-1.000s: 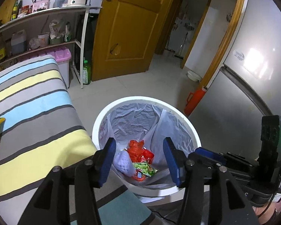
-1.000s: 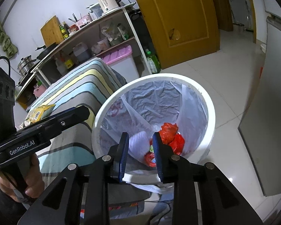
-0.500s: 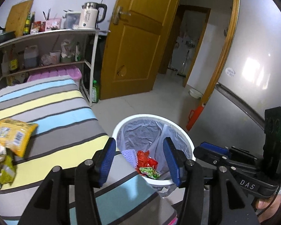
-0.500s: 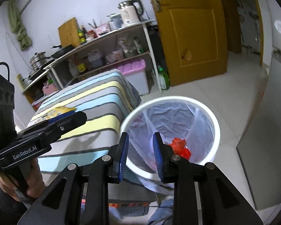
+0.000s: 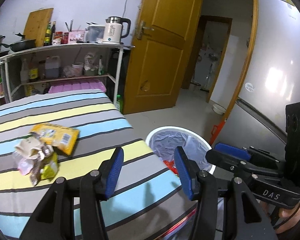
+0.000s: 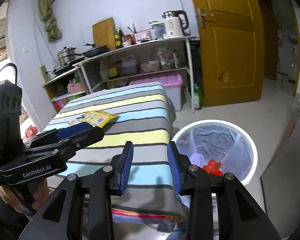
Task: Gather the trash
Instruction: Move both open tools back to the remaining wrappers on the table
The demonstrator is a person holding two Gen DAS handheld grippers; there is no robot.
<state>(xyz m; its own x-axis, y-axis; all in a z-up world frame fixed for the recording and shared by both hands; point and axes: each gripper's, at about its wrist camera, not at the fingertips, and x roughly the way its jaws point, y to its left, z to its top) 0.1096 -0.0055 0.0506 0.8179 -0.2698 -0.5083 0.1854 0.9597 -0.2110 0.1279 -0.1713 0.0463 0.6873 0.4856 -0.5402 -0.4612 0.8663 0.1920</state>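
A white bin (image 5: 202, 140) lined with a clear bag stands on the floor right of the striped table (image 5: 114, 120); red wrappers (image 6: 213, 167) lie at its bottom. On the cloth rests a yellow snack packet (image 5: 59, 137) beside a heap of crumpled wrappers (image 5: 35, 158). My left gripper (image 5: 149, 169) hovers open above the table's near right corner with nothing between its blue pads. My right gripper (image 6: 150, 165) hangs over the table's front edge, left of the bin (image 6: 248, 138); its jaws are opening and hold nothing. The yellow packet (image 6: 101, 118) also shows beyond the other gripper there.
A metal shelf rack (image 5: 70, 48) with a kettle (image 5: 115, 30), bottles and pans stands behind the table, over a pink-lidded box (image 6: 170, 82). A wooden door (image 5: 162, 46) hangs open at the back. A grey fridge (image 5: 278, 64) flanks the bin's right side, with an orange container (image 5: 217, 130) at its foot.
Both grippers have risen and drawn back from over the bin towards the table, which now fills the view with the trash on it. The right jaws have spread wider; the left stayed open.
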